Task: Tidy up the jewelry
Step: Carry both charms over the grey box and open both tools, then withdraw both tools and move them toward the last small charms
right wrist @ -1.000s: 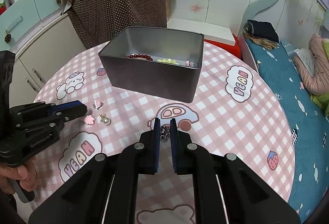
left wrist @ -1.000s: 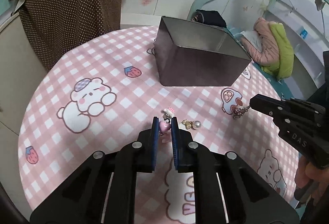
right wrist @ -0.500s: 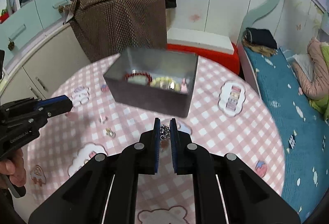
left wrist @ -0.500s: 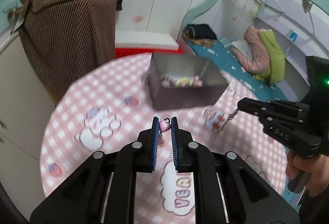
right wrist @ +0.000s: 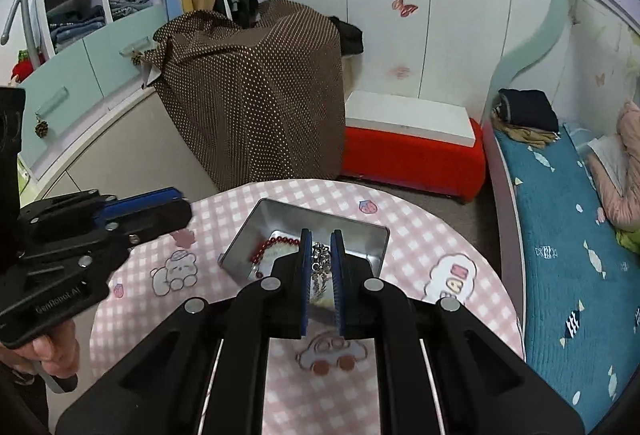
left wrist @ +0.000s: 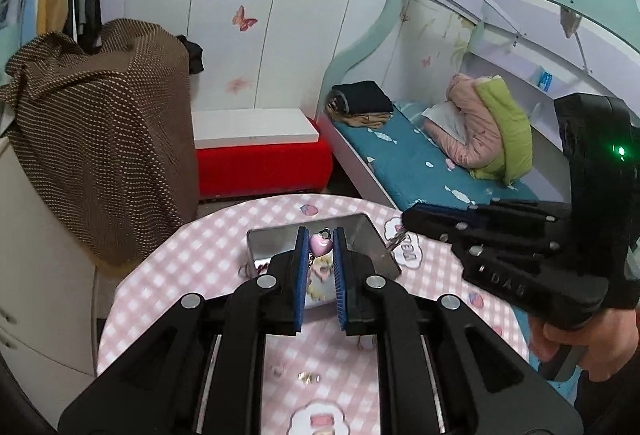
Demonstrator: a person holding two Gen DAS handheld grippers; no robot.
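Note:
My left gripper is shut on a pink heart charm and holds it high above the grey metal box. My right gripper is shut on a silver chain piece, also high above the box. A red bead bracelet lies inside the box. The right gripper shows at the right of the left wrist view, with the chain dangling from it. The left gripper shows at the left of the right wrist view. A small gold earring lies on the cloth.
The round table has a pink checked cloth with cartoon prints. Behind it stand a brown dotted cover, a red bench and a bed with blue bedding. White cabinets are at the left.
Both grippers have risen well above the table with their pieces and moved over the metal box. The box now looks small and far below.

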